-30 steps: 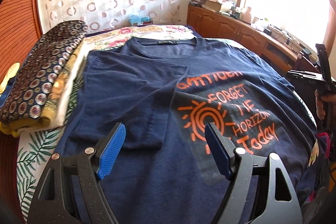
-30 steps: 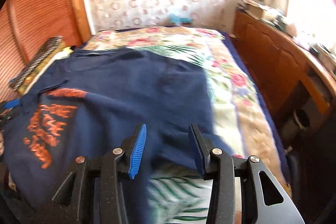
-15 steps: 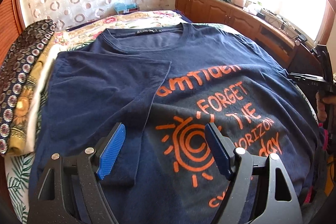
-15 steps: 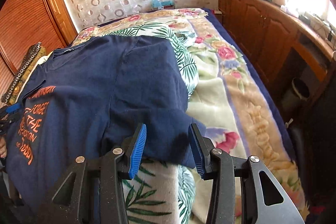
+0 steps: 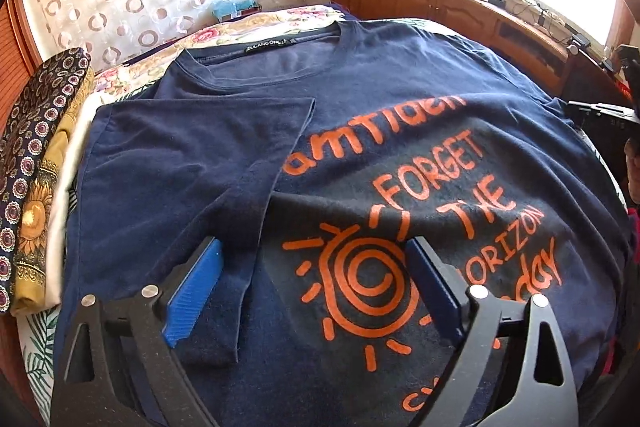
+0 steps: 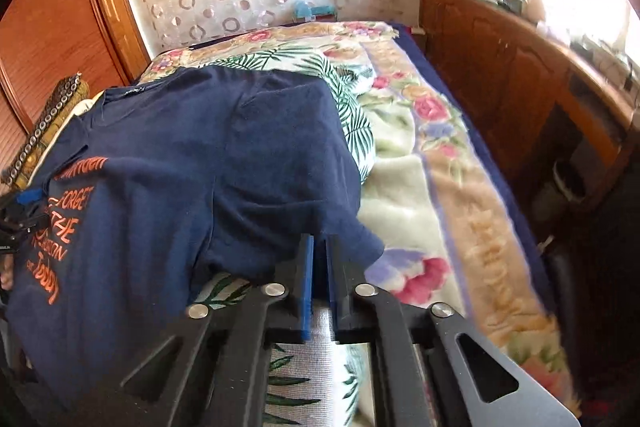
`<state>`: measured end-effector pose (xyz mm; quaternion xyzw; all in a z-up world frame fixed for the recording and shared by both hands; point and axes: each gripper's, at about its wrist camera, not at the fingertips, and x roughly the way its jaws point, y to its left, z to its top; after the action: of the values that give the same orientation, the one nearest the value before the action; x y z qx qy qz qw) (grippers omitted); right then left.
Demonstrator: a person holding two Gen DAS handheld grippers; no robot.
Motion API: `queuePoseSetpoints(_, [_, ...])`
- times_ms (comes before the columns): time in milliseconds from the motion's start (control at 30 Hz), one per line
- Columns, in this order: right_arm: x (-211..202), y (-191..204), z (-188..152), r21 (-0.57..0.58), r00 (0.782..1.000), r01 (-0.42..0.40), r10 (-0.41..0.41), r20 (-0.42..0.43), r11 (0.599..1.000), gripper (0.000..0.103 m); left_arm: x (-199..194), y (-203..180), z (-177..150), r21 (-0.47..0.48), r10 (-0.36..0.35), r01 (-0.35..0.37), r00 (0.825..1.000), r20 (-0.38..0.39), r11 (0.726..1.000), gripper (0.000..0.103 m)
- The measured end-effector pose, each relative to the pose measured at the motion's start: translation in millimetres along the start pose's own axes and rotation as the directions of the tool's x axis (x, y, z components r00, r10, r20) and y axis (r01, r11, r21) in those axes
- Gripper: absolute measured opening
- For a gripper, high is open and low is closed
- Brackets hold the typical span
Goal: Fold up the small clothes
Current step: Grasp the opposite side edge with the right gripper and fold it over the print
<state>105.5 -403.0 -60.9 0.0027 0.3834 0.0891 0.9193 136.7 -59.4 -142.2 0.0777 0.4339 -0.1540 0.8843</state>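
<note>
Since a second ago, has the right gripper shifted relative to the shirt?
Yes. The right gripper has come up to the navy T-shirt's sleeve near the floral blanket, and its jaws have just been closing, now shut on the sleeve edge.

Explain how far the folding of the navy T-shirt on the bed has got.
Done: one sleeve already lies folded in over the navy T-shirt, beside the orange print. In hand: the right tongs have just closed on the other sleeve at the shirt's edge, while the left tongs have just been opening, with nothing between them, above the print. Left: fold that sleeve in, then fold the body up.
</note>
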Motion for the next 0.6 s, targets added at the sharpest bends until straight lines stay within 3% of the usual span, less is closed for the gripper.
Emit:
queuePoseSetpoints(200, [-18, 20, 15, -0.074, 0.997, -0.016, 0.022, 0.077, 0.997, 0.002, 2, 2, -1, -0.009, 0.004, -0.004, 1.0, -0.011, 1.0, 0.101])
queuePoseSetpoints(367, [-30, 61, 24, -0.154, 0.984, -0.104, 0.124, 0.127, 0.983, 0.002, 4, 2, 0, -0.009, 0.002, -0.002, 1.0, -0.014, 1.0, 0.103])
queuePoseSetpoints(433, [-28, 79, 21, -0.184, 0.977, -0.154, 0.177, 0.119, 0.971, 0.002, 4, 2, 0, -0.009, 0.003, -0.003, 1.0, -0.014, 1.0, 0.103])
queuePoseSetpoints(600, [0, 104, 2, -0.223, 0.978, -0.195, 0.206, 0.025, 0.955, 0.002, -3, -2, -1, 0.008, 0.029, -0.029, 0.999, 0.015, 1.0, 0.102])
